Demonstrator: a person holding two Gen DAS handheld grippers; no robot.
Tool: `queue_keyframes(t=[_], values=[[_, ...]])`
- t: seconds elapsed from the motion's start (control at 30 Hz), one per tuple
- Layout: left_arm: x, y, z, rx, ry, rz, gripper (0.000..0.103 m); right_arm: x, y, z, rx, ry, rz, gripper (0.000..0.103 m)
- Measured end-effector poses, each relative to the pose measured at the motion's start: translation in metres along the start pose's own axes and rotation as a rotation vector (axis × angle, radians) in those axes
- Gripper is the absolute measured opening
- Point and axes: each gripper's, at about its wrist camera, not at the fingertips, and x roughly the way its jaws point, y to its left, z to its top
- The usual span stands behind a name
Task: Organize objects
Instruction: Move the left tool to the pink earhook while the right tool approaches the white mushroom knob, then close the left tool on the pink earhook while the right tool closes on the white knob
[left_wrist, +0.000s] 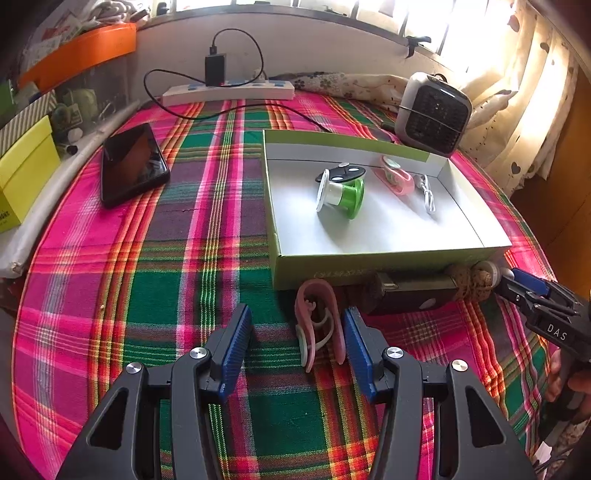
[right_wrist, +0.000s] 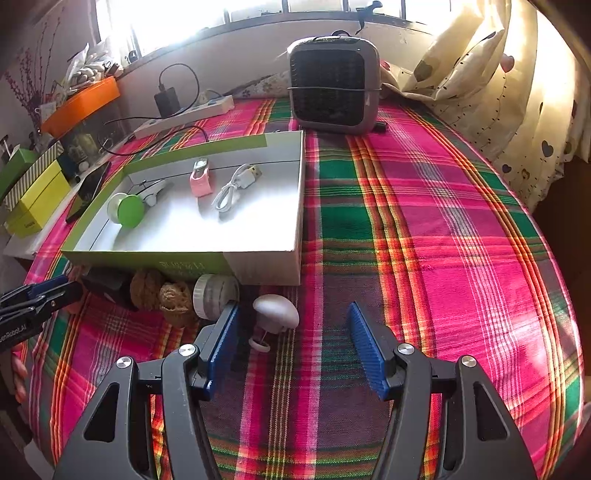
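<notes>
A shallow green-and-white box (left_wrist: 388, 254) (right_wrist: 266, 267) lies on the plaid cloth. In it are a green-and-white spool (left_wrist: 341, 194) (right_wrist: 127, 210), a black piece (left_wrist: 341, 173), a pink clip (left_wrist: 395, 177) (right_wrist: 201, 177) and a white cable (left_wrist: 426, 194) (right_wrist: 232, 188). My left gripper (left_wrist: 297, 332) is open around a pink clip (left_wrist: 319, 325) lying on the cloth before the box. My right gripper (right_wrist: 291, 332) is open, with a white mushroom-shaped piece (right_wrist: 275, 314) between its fingers near the left one. It also shows in the left wrist view (left_wrist: 517, 284).
Along the box's front lie a black device (left_wrist: 410, 295), twine balls (right_wrist: 162, 295) and a white round container (right_wrist: 214, 295). A black phone (left_wrist: 133, 162), a power strip (left_wrist: 229, 92) with charger, a small grey fan heater (right_wrist: 334, 85), yellow boxes (left_wrist: 22, 173) and curtains (right_wrist: 517, 92) surround the cloth.
</notes>
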Motion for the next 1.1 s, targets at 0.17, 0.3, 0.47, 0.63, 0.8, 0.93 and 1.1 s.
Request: queue_keyframes(t=[0.17, 0.3, 0.47, 0.63, 0.8, 0.93, 1.1], values=[[0.0016, 0.0004, 0.0017, 0.001, -0.010, 0.004, 0.049, -0.0011, 0.0004, -0.0013, -0.003, -0.004, -0.008, 0.059], [0.0022, 0.0002, 0.0022, 0.010, -0.013, 0.006, 0.048, -0.0023, -0.0014, -0.0022, 0.002, -0.007, -0.024, 0.050], [0.0019, 0.0007, 0.0010, 0.016, -0.019, 0.033, 0.039, -0.0041, 0.0015, -0.0038, -0.005, -0.011, -0.015, 0.039], [0.0013, 0.0051, 0.0004, 0.006, -0.025, 0.038, 0.027, -0.0040, 0.0046, -0.0041, -0.009, -0.011, 0.004, 0.028], [0.0009, 0.0071, -0.0002, 0.003, -0.029, 0.041, 0.022, -0.0043, 0.0063, -0.0052, -0.011, -0.012, 0.007, 0.025], [0.0008, 0.0079, -0.0005, -0.002, -0.032, 0.037, 0.021, -0.0042, 0.0066, -0.0054, -0.011, -0.012, 0.007, 0.025], [0.0006, 0.0082, -0.0005, 0.001, -0.033, 0.038, 0.021, -0.0043, 0.0064, -0.0053, -0.010, -0.012, 0.008, 0.025]])
